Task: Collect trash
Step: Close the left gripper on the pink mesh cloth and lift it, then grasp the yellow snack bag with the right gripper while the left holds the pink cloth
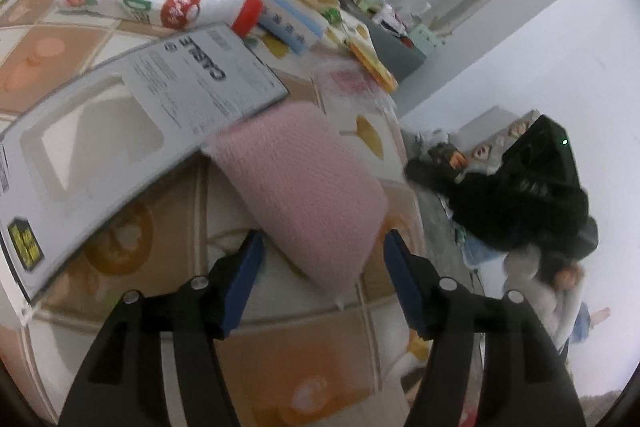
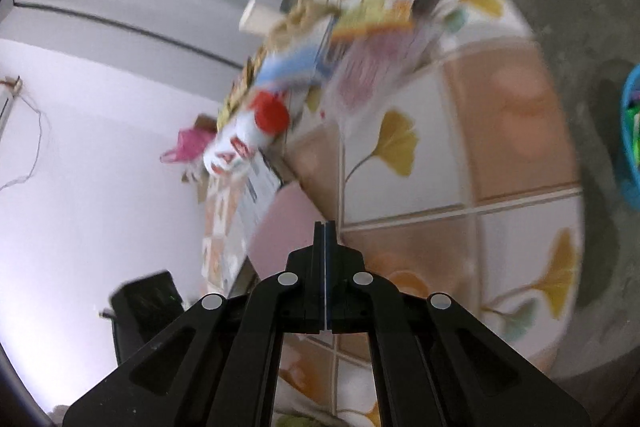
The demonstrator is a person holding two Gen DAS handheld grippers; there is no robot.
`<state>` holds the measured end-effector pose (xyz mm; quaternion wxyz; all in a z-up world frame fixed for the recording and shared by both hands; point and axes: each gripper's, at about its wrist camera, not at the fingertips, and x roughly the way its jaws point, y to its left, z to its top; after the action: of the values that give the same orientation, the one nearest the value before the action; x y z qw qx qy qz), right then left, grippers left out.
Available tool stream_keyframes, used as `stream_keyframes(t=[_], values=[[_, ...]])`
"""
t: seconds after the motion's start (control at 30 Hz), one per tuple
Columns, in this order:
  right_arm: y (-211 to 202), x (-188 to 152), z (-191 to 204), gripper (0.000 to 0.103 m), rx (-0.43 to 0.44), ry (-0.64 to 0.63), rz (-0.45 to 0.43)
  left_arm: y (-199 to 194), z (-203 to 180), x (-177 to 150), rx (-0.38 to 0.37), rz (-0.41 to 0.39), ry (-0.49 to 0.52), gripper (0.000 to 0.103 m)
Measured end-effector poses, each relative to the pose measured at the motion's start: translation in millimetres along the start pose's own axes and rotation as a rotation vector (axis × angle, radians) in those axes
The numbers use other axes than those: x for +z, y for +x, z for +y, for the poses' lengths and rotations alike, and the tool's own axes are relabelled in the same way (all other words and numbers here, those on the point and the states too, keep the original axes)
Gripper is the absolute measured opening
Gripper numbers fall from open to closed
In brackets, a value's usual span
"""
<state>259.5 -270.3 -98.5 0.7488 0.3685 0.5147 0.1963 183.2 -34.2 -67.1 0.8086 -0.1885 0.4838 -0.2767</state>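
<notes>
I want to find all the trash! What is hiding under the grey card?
One corner of the grey card lies over the pink cloth. Through its cut-out window the patterned tablecloth shows. The card hides the cloth's far edge and anything else beneath it.

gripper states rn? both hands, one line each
Left gripper: open, jaws either side of the pink cloth, pads not pressing on it.
Right gripper: closed, jaws together, holding nothing.
</notes>
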Motion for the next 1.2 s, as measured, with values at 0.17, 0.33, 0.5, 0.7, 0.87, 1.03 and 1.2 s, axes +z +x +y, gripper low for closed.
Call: stream_keyframes(t=[0.17,0.33,0.5,0.7,0.87,1.03,1.2], values=[[21,-5,12,0.0,-0.023,-0.051,0.051,2,11,5,-0.039,-0.034,-0.049,0.061],[18,-11,9,0.0,-0.014,-0.053,0.059,-6,27,2,-0.185,-0.069,-0.16,0.06],[10,-15,-5,0.0,0.004,-0.043,0.065,-16,32,1,-0.367,-0.106,-0.202,0.06],[16,-22,-11,0.0,0.004,-0.027,0.103,4,21,-2,-0.398,-0.014,-0.194,0.05],[20,-25,-14,0.0,-0.009,-0.007,0.105,5,8,-4,-0.353,-0.015,-0.116,0.042],[3,-17,-12,0.001,-0.031,-0.018,0.08,8,8,-3,-0.26,0.009,-0.065,0.031],[-30,10,-3,0.005,-0.052,-0.036,-0.003,10,9,-9,-0.237,0.02,-0.035,0.029]])
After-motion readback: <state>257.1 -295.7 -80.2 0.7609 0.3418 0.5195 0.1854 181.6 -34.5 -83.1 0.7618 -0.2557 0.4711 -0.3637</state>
